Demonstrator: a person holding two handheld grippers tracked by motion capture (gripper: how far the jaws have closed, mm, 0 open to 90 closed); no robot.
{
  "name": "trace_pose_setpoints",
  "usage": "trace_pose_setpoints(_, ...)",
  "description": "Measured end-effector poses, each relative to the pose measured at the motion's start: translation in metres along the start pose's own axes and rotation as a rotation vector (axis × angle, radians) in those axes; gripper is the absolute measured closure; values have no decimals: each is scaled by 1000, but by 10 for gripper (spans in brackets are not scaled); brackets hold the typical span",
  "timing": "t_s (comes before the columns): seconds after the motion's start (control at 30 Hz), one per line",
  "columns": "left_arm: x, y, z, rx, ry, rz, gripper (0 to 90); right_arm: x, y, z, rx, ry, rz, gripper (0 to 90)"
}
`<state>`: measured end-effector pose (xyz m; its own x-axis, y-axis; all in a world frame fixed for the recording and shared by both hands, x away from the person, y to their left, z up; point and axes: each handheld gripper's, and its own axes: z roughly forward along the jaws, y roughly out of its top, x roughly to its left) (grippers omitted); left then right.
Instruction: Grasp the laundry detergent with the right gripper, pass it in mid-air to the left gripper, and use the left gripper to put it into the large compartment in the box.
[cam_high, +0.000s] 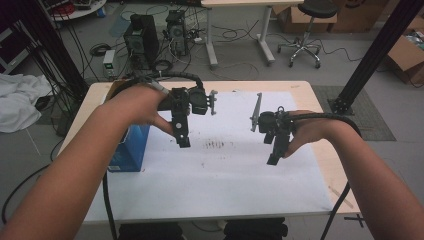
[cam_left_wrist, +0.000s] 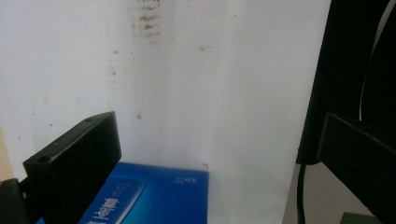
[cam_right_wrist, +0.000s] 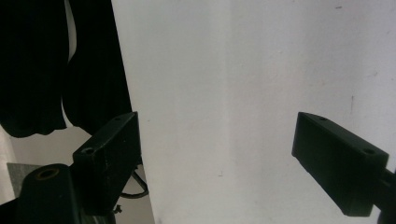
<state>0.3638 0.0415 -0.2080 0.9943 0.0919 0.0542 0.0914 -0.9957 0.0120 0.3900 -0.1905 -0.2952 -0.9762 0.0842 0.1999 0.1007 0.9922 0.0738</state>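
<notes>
A blue box (cam_high: 131, 149) lies at the left side of the white sheet (cam_high: 225, 175) that covers the table. My left gripper (cam_high: 182, 141) hangs just right of the box, pointing down, a little above the sheet. In the left gripper view its jaws stand wide apart, my left gripper (cam_left_wrist: 217, 135) is open, and a corner of the blue box (cam_left_wrist: 159, 196) lies below between them. My right gripper (cam_high: 273, 159) hovers over the sheet's right half. In the right gripper view my right gripper (cam_right_wrist: 217, 130) is open with only bare white sheet (cam_right_wrist: 233, 70) between its jaws.
Dark smudges (cam_high: 216, 145) mark the sheet's middle. The wooden table edge (cam_high: 332, 175) shows at the right. Behind the table stand computer towers (cam_high: 141, 40), a desk leg (cam_high: 212, 45) and a stool (cam_high: 306, 35). A black frame post (cam_high: 375, 50) rises at right.
</notes>
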Motion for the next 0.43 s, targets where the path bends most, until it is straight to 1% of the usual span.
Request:
trace_pose_setpoints(0.03, 0, 2, 0, -1, -3, 10, 1, 0, 0, 0, 0, 1, 0, 153)
trace_pose_setpoints(0.2, 1, 6, 1, -2, -8, 26, 1, -2, -1, 1, 1, 7, 7, 154)
trace_pose_setpoints(0.43, 2, 8, 4, 1, -8, 34, 1, -4, -1, 0, -3, 2, 10, 154)
